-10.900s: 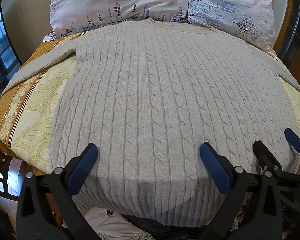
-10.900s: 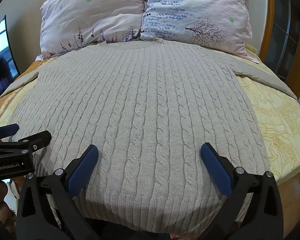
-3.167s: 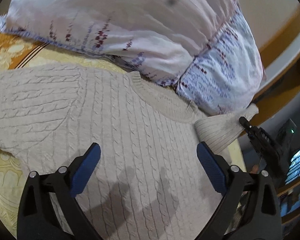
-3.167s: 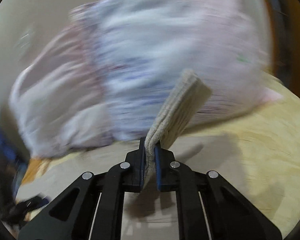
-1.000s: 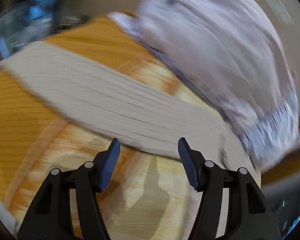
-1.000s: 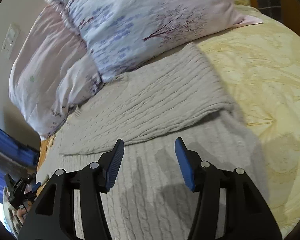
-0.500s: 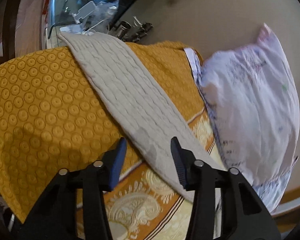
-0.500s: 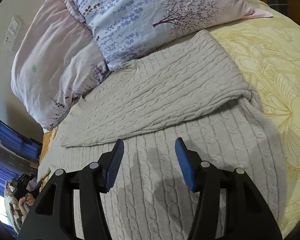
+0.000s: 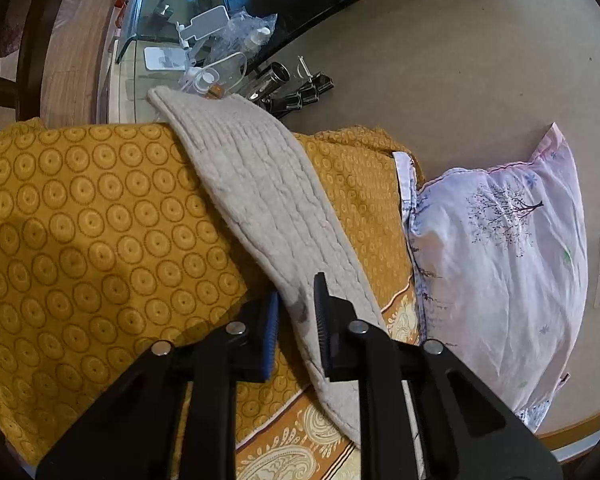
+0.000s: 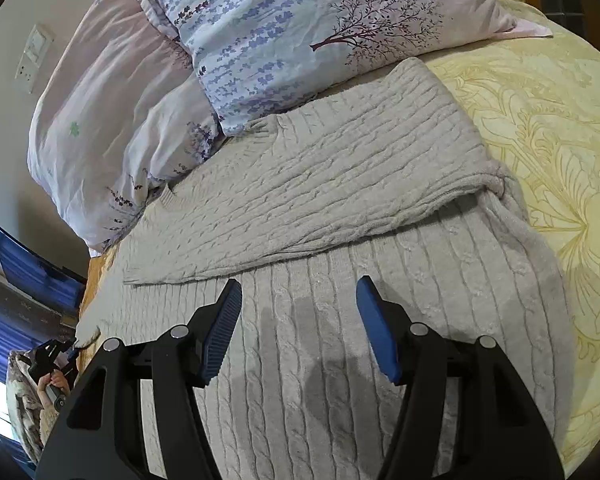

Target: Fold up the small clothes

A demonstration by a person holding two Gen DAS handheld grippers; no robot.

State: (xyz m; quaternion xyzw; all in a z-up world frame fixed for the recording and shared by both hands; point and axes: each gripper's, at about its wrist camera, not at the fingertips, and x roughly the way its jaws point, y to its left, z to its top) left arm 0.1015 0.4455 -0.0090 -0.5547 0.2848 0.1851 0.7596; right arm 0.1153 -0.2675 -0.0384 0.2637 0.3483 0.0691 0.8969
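Your left gripper (image 9: 296, 316) has its jaws narrowed around the near stretch of the sweater's left sleeve (image 9: 268, 208), not yet pinched; the sleeve's long axis runs straight away from you over the orange bedspread (image 9: 80, 220) to its cuff. Your right gripper (image 10: 298, 328) hovers wide open and empty above the sweater (image 10: 340, 320) body, the other sleeve (image 10: 320, 184) folded across beyond.

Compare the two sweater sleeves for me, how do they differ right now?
The right sleeve is folded flat across the sweater body; the left sleeve lies stretched out over the orange bedspread. The left tool has its fingers closing around the left sleeve; the open right tool is off the right one. Both are beige cable knit.
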